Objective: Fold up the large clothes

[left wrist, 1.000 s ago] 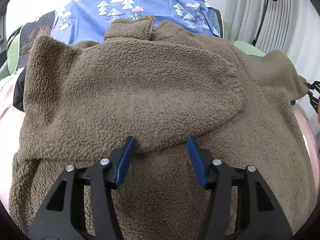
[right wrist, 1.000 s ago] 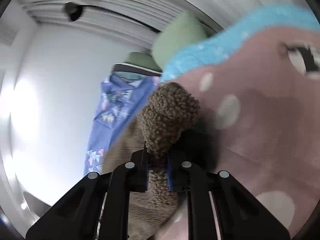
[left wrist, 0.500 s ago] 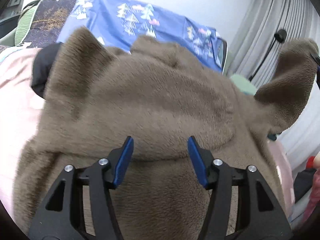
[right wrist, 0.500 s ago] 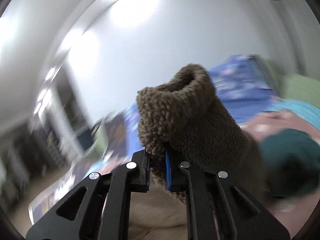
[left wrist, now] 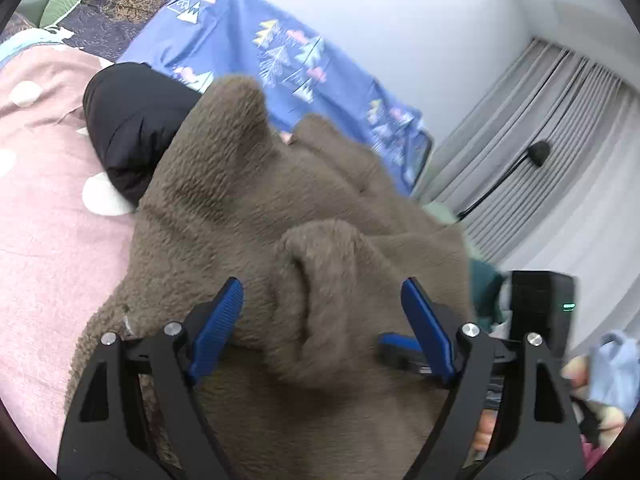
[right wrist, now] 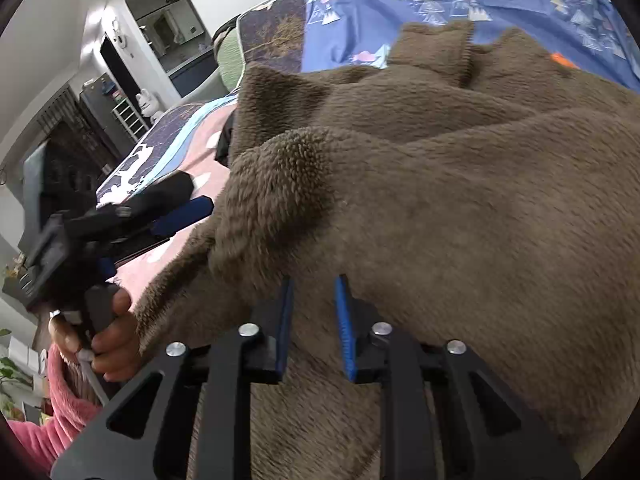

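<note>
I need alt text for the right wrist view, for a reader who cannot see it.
The right gripper, jaws slightly apart and gripping nothing, hovers over a brown fleece jacket whose sleeve lies folded across it. At left, a hand holds the left gripper.

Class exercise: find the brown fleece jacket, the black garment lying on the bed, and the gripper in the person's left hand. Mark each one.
brown fleece jacket [right wrist: 460, 208]: right wrist view, on its broad fleece body.
black garment [left wrist: 132, 120]: left wrist view, on its rounded top.
left gripper [left wrist: 320, 320]: left wrist view, midway between the blue fingertips.
</note>
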`<state>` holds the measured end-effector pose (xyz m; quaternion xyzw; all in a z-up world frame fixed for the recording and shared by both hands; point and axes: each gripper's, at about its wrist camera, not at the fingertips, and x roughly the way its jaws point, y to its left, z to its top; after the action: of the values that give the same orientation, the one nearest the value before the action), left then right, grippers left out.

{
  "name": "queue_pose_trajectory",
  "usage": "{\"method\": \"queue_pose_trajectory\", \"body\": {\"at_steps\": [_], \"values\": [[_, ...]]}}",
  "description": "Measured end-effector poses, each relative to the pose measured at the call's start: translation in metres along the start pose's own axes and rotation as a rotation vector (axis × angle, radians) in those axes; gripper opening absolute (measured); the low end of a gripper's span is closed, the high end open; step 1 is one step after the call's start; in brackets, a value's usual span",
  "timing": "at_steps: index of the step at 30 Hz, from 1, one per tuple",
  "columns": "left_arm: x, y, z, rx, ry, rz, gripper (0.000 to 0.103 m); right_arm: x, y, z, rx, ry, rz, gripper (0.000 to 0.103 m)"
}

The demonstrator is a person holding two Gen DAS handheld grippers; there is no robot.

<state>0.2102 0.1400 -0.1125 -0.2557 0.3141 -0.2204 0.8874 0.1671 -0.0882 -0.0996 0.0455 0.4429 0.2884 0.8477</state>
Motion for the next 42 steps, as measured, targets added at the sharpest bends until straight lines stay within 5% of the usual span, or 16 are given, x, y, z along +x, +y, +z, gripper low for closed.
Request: {"method": "queue_pose_trajectory", "body": {"at_steps": [7, 9, 11, 14, 17, 20, 22, 24, 27, 28, 31, 34, 36, 38, 40, 42], "values": [[0.027, -0.027, -0.015, 0.139, 0.049, 0.109, 0.08, -0.048, -0.048, -0.019, 0.098, -0.214, -0.078, 0.033], [0.034, -0.031, -0.014, 0.147, 0.05, 0.126, 0.062, -0.055, -0.074, -0.026, 0.152, -0.27, -0.112, 0.033], [0.039, -0.034, -0.009, 0.137, 0.044, 0.172, 0.022, -0.062, -0.093, -0.033, 0.181, -0.287, -0.141, 0.033], [0.024, -0.061, 0.012, 0.187, -0.006, 0.135, 0.02, -0.076, -0.105, -0.039, 0.193, -0.338, -0.178, 0.033], [-0.008, -0.123, 0.038, 0.388, -0.148, 0.144, 0.019, -0.09, -0.118, -0.04, 0.227, -0.429, -0.211, 0.034], [-0.029, -0.152, 0.055, 0.531, -0.299, 0.24, 0.019, -0.106, -0.132, -0.046, 0.291, -0.524, -0.061, 0.054], [-0.023, -0.136, 0.061, 0.576, -0.335, 0.352, 0.02, -0.115, -0.14, -0.05, 0.347, -0.548, 0.034, 0.06], [0.005, -0.097, 0.059, 0.565, -0.261, 0.48, 0.024, -0.111, -0.142, -0.049, 0.364, -0.515, 0.014, 0.063], [0.065, -0.013, 0.042, 0.413, -0.001, 0.585, 0.024, -0.081, -0.147, -0.045, 0.369, -0.376, -0.217, 0.063], [0.071, -0.002, 0.036, 0.388, 0.014, 0.576, 0.027, -0.068, -0.151, -0.046, 0.367, -0.336, -0.288, 0.059], [0.045, -0.003, 0.041, 0.325, -0.113, 0.545, 0.051, -0.061, -0.148, -0.045, 0.345, -0.33, -0.344, 0.058], [0.019, -0.017, 0.049, 0.307, -0.194, 0.519, 0.048, -0.062, -0.142, -0.047, 0.318, -0.342, -0.385, 0.058], [0.007, -0.035, 0.044, 0.317, -0.212, 0.478, 0.035, -0.063, -0.137, -0.048, 0.306, -0.359, -0.407, 0.058], [0.01, -0.058, 0.04, 0.385, -0.185, 0.424, 0.023, -0.071, -0.125, -0.05, 0.263, -0.415, -0.441, 0.058], [0.024, -0.08, 0.027, 0.481, -0.123, 0.419, 0.022, -0.075, -0.113, -0.048, 0.197, -0.451, -0.413, 0.059], [0.058, -0.089, 0.014, 0.531, -0.041, 0.435, 0.025, -0.06, -0.113, -0.046, 0.172, -0.383, -0.469, 0.059]]}}
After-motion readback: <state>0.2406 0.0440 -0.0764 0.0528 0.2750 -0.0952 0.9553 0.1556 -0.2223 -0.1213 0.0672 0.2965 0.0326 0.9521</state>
